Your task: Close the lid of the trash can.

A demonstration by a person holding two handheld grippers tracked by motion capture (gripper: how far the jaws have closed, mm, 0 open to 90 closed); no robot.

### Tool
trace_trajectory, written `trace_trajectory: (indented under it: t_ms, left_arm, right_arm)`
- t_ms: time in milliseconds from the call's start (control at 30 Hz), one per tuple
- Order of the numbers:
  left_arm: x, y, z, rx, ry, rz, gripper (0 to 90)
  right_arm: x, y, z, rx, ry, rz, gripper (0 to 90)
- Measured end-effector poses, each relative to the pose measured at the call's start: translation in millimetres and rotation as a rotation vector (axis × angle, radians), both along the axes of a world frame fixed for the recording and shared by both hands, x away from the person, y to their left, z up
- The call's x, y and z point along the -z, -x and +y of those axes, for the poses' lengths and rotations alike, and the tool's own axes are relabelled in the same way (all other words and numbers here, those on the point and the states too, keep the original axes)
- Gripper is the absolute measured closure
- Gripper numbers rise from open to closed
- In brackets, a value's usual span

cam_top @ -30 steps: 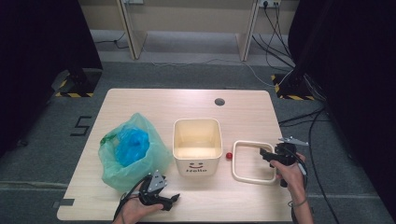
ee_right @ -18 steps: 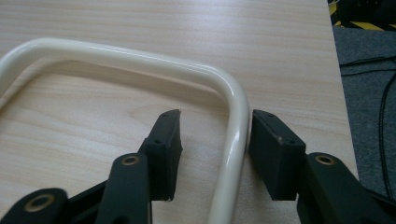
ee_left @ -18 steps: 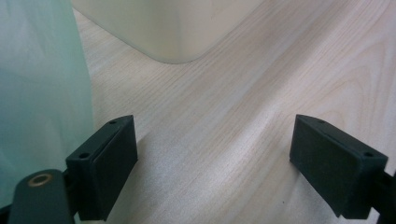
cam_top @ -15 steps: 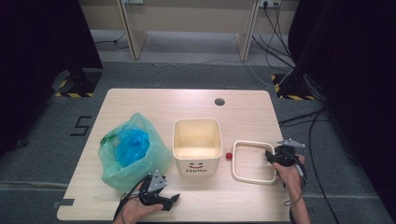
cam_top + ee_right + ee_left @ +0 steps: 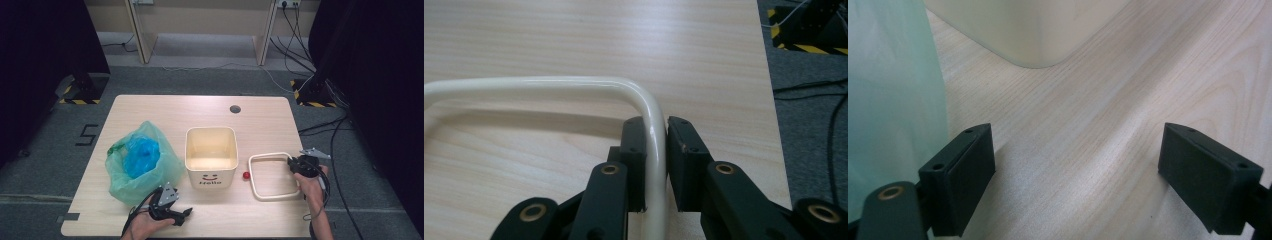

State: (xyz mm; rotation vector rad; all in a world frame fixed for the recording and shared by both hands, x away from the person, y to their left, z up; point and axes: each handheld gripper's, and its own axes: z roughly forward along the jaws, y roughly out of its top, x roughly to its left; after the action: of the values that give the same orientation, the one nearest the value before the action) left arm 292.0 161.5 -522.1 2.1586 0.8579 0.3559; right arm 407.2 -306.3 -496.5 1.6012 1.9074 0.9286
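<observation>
Right gripper (image 5: 656,165) shifted slightly nearer; jaws clamped on cream frame (image 5: 654,140). Left gripper (image 5: 1078,170) jaws apart.

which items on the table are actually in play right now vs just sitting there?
In play:
- right gripper, shut on the cream frame
- cream bin, likely where the frame goes

Sitting there:
- green bag with blue contents, untouched
- small red ball beside the bin
- left gripper, open over bare table
</observation>
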Motion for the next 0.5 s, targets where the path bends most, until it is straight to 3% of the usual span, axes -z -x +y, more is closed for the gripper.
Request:
trace_trajectory:
  t_ms: [200,500]
  left_arm:
    - [-0.1,0.2,-0.1,-0.002,-0.001,-0.001,14.0]
    - [-0.2,1.7,-1.7,-0.005,0.004,-0.002,14.9]
  right_arm:
    - [-22.5,4.2,-6.5,-0.009,-0.059,-0.063,77.5]
    - [-44.0,6.1,-2.6,-0.037,-0.080,-0.110,77.2]
